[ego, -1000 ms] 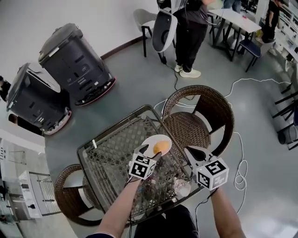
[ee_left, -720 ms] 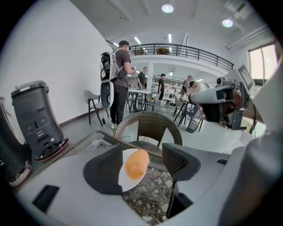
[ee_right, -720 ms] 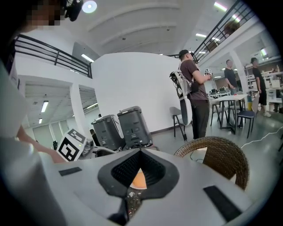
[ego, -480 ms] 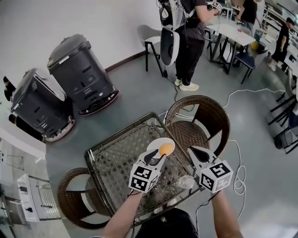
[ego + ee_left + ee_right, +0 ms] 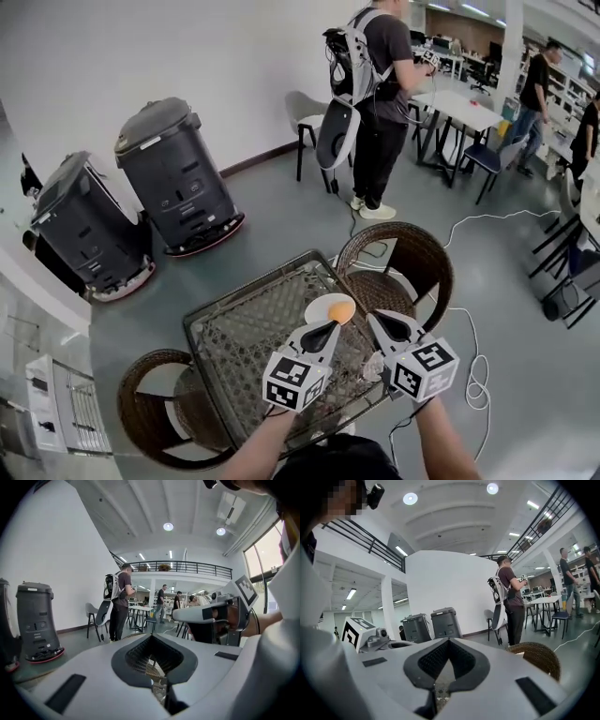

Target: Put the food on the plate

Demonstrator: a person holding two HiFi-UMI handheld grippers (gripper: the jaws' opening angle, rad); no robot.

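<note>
So the orange food (image 5: pixel 340 307) (round, could be an orange, can't really tell) is sitting on the white plate (image 5: pixel 319 306), over on the far right part of the glass-over-wicker tabletop (image 5: pixel 239 333). Both claws are up in the air on the near side of it, tips pointing toward the plate. The left claw (image 5: pixel 329 329) is pinched fully together with nothing in it, its tip just near the plate's edge. The right claw (image 5: pixel 374 318) looks the same, jaws together and empty, just to the right of the plate. There's a wicker chair (image 5: pixel 417 258) off the tabletop's far right side. Farther back, a person with a backpack (image 5: pixel 380 84) stands near some white tables.
</note>
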